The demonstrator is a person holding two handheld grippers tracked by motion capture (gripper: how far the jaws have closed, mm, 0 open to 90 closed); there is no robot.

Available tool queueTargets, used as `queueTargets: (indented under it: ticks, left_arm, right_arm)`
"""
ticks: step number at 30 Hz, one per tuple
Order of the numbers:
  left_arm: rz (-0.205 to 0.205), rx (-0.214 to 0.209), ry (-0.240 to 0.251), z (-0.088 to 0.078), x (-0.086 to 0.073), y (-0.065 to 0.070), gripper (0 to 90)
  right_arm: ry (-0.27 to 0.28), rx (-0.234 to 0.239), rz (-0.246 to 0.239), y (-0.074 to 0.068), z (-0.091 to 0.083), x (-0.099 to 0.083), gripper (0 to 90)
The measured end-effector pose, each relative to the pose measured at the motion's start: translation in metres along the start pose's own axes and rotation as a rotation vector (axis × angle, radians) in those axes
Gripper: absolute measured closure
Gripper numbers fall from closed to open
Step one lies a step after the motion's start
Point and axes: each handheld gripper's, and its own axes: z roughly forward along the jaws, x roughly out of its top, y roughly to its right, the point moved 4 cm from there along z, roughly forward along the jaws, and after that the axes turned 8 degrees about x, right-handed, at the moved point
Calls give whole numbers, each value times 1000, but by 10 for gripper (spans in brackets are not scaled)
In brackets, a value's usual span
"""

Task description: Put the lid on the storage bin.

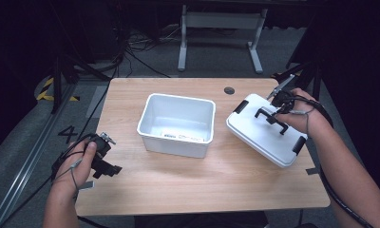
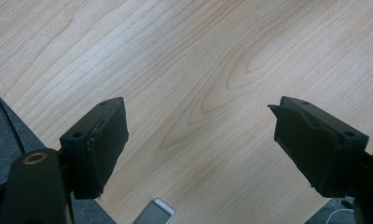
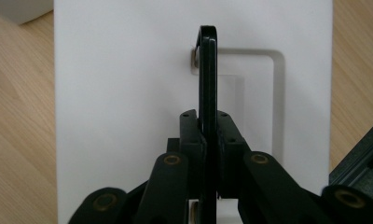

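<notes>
Wooden table (image 1: pixel 178 190): bearing all. Open white bin (image 1: pixel 176 124), centre: waiting uncovered. White lid (image 1: pixel 261 135), just right of the bin: your right gripper (image 3: pixel 208 140) is clamping its black handle (image 3: pixel 208 70), likely for carrying. Left gripper (image 2: pixel 198 140): you are resting it wide, empty, near the table's left edge.

The light wood worktop (image 1: pixel 178 190) stood on a grey floor (image 1: pixel 216 57) in a dark room — black cables (image 1: pixel 131 52) trailed behind it, a white-legged table frame (image 1: pixel 221 21) stood beyond, and yellow-black hazard tape (image 1: pixel 48 90) marked the left.
</notes>
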Motion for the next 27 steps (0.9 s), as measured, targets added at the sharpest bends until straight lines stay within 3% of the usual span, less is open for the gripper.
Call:
queueTargets:
  ticks: [8, 11, 27]
  left_arm:
    - [-21, 20, 23, -4, -7, 0, 176]
    - [-37, 11, 30, -6, -12, 1, 174]
    - [-27, 0, 20, -6, -18, 1, 180]
  right_arm:
    - [18, 2, -48, -13, -20, 20, 850]
    - [27, -2, -91, -20, -28, 35, 851]
    - [52, 19, -221, -61, -42, 95, 850]
